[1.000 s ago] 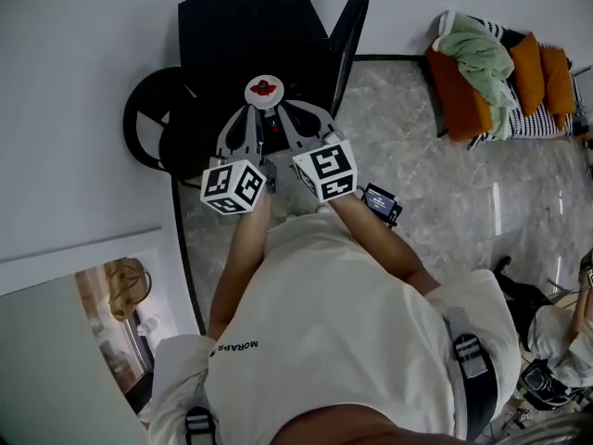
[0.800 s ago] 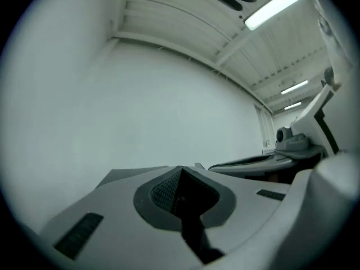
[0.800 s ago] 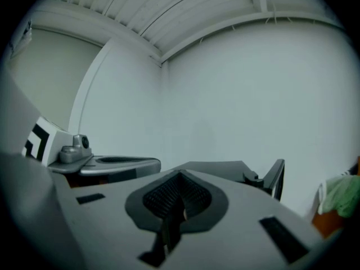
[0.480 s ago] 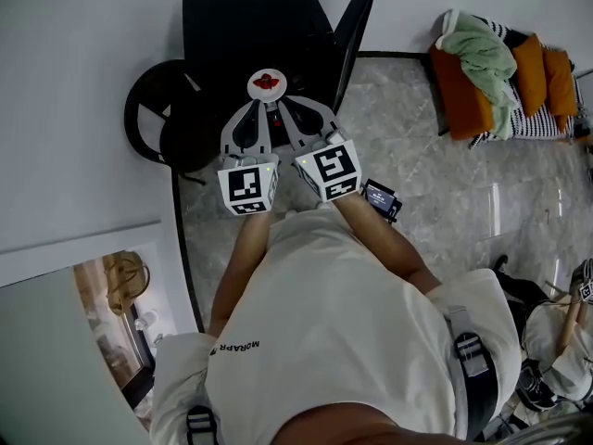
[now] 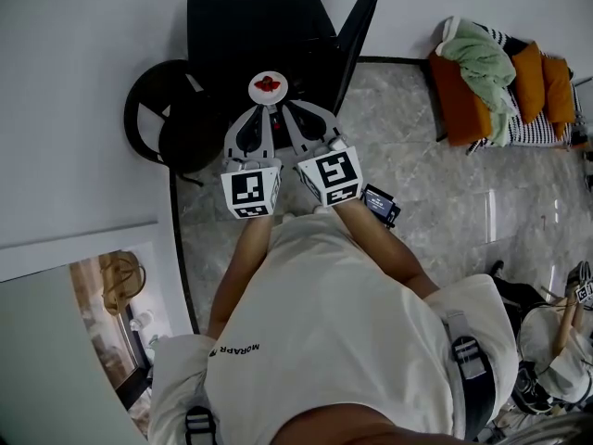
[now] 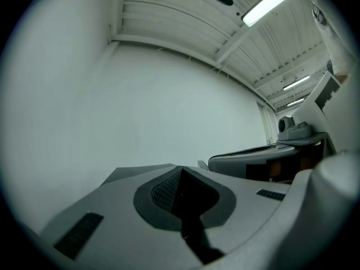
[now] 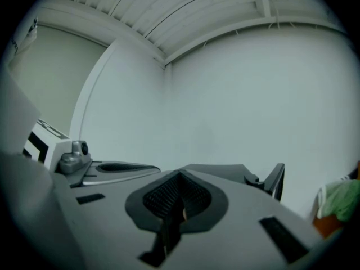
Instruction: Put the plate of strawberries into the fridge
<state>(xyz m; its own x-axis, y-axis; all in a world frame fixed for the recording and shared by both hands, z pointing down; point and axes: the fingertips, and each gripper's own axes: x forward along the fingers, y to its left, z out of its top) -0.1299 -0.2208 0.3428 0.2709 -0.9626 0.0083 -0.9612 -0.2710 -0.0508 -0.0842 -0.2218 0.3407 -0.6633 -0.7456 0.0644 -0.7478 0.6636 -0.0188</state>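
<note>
Ok so starting closest in: the person's arms reach straight out in front, and the 2 marker cubes sit side by side, the left cube (image 5: pixel 250 191) and the right cube (image 5: pixel 331 176). From there the left gripper (image 5: pixel 263 109) and the right gripper (image 5: pixel 278 109) angle in toward each other like a V. Both have their jaws pressed fully together, and their own views show the dark pads meeting with nothing I can make out between them. Right at the point of that V is the plate (image 5: pixel 253 90), with its near rim touching or just about touching both tips. Honestly neither hand is nearer, it's dead even, and I can't tell which of the 2 is actually carrying it, or whether they hold it up together. It's a small round white plate, so no long axis to worry about, with a little heap of red strawberries (image 5: pixel 267 83) in the middle, and it looks level. Straight past it is the black fridge (image 5: pixel 250 21), with its door (image 5: pixel 357 35) swung open on the right side. So my read is that the plate is already lined up with the opening, and the next move is just a straight push forward, well apart from that door.
</note>
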